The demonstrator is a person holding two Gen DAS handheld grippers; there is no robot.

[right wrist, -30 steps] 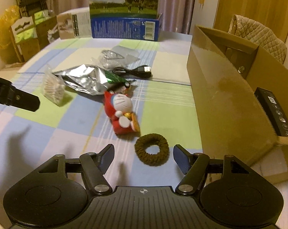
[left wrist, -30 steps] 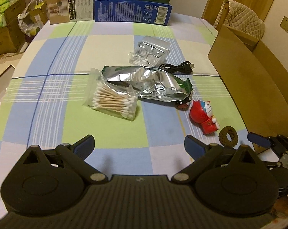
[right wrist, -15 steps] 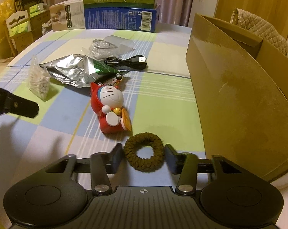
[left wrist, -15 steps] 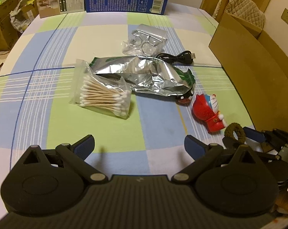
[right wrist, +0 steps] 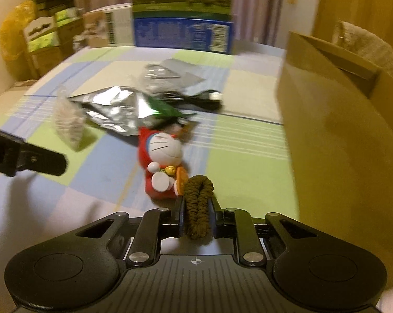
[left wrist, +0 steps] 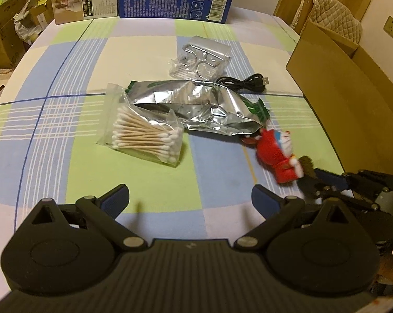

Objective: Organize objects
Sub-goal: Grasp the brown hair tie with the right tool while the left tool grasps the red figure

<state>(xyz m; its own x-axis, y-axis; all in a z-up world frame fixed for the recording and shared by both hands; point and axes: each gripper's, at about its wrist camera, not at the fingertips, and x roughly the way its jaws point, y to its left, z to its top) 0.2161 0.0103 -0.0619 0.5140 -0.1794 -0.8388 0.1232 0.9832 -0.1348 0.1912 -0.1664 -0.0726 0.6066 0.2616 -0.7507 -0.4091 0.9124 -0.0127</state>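
A brown hair tie (right wrist: pixel 197 200) is squeezed flat between the pads of my right gripper (right wrist: pixel 196 204). The jaws are closing on it, just above the checked tablecloth (right wrist: pixel 248 161). A red Doraemon toy (right wrist: pixel 161 156) lies right in front of the tie, touching it or nearly so. In the left wrist view the right gripper (left wrist: pixel 324 180) reaches in from the right, with the hair tie (left wrist: pixel 306 164) beside the toy (left wrist: pixel 274 156). My left gripper (left wrist: pixel 189 195) hovers open over bare cloth with nothing between its fingers. A bag of cotton swabs (left wrist: pixel 144 135) lies ahead of it.
A silver foil pouch (left wrist: pixel 204 107), a black USB cable (left wrist: pixel 246 82) and a clear bag of metal hooks (left wrist: pixel 201 60) lie mid-table. An open cardboard box (left wrist: pixel 352 99) stands along the right edge. A blue carton (left wrist: pixel 175 0) and a white box (left wrist: pixel 84 0) stand at the far edge.
My right gripper has closed from wide open onto the hair tie, pinching the ring flat. The left gripper stayed open and sank a little toward the table.
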